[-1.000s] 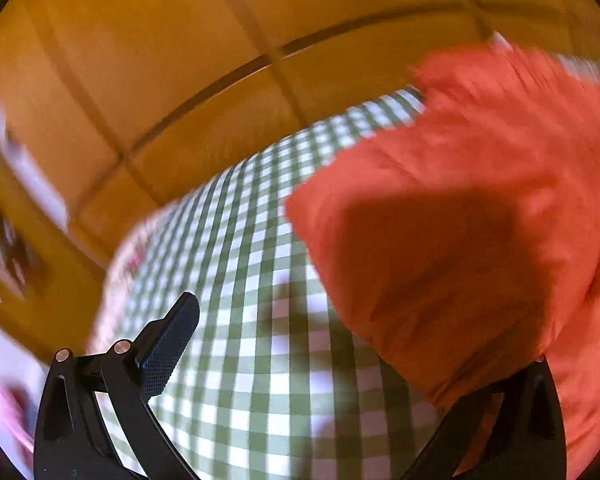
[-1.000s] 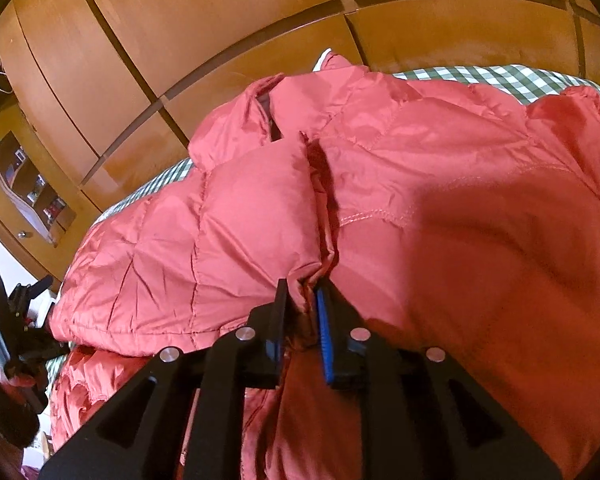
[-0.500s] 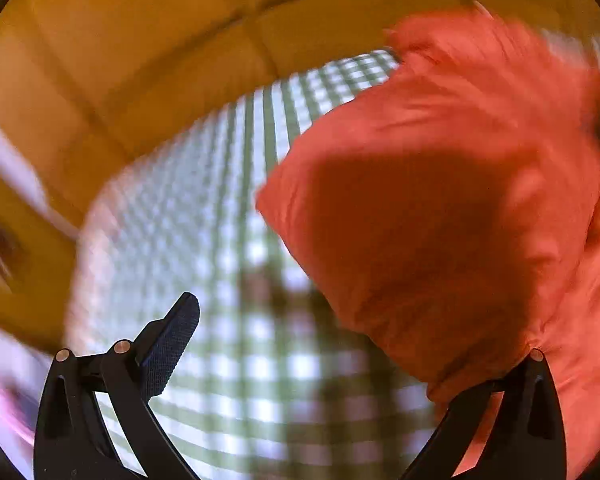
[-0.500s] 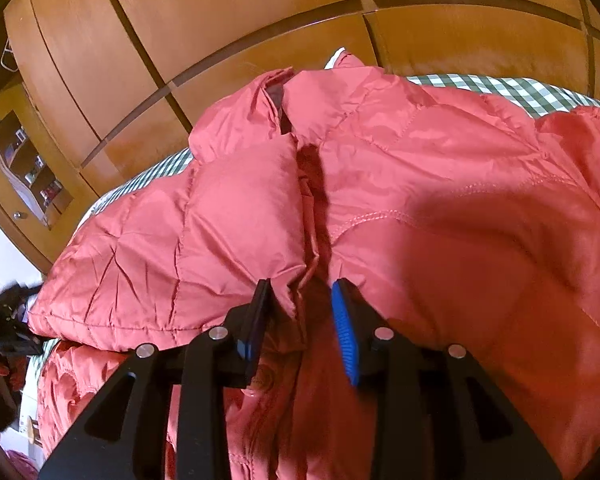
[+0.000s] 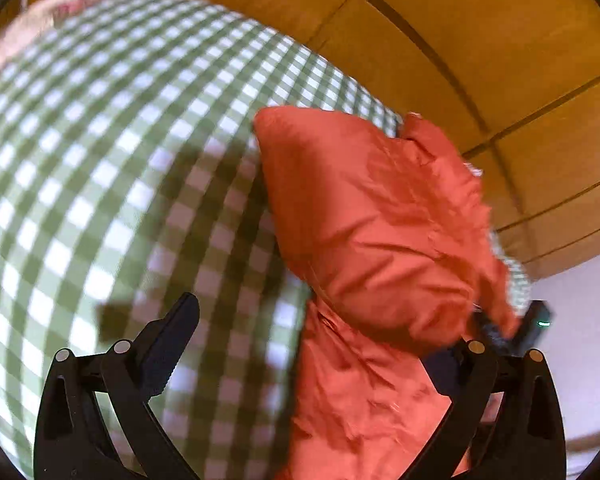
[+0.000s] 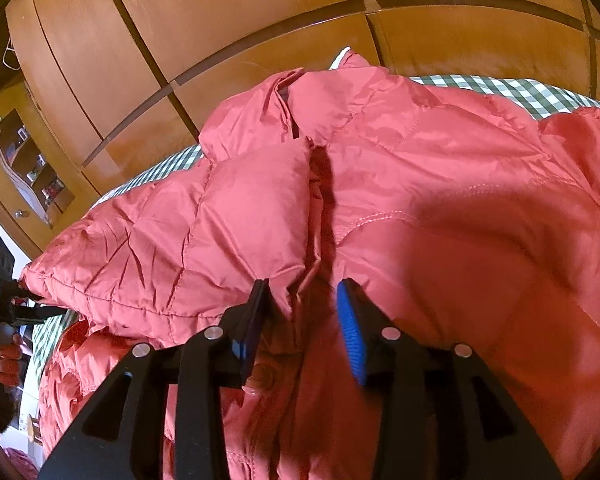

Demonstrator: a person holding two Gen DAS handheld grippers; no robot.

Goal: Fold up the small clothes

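1. Your right gripper (image 6: 302, 312) has its jaws parted a little, with nothing clamped. The blue-ribbed pad (image 6: 350, 332) and the dark pad sit either side of a fabric edge that hangs loose between them.

2. Your left gripper (image 5: 320, 328) is spread wide and holds nothing. One finger stands over the checked cloth (image 5: 100, 140) at 7 o'clock; the other is half buried behind the jacket at 5 o'clock, so I cannot be sure whether it touches the fabric.

3. The red puffer jacket (image 6: 420, 200) lies on the checked cloth. In the right view it fills everything from your fingertips up to 12 o'clock, where the collar sits against the wooden panelling (image 6: 260, 32).

4. The front opening runs as a dark seam from between your right fingers straight toward 12 o'clock — that is the jacket's long axis, and your right gripper is lined up on it.

5. In the left view a folded panel stands from centre out to 3 o'clock, its free edge facing the bare cloth at 9 o'clock.

6. The right hand is nearer the hem; the left is better placed for that panel's edge — likely the next hold.
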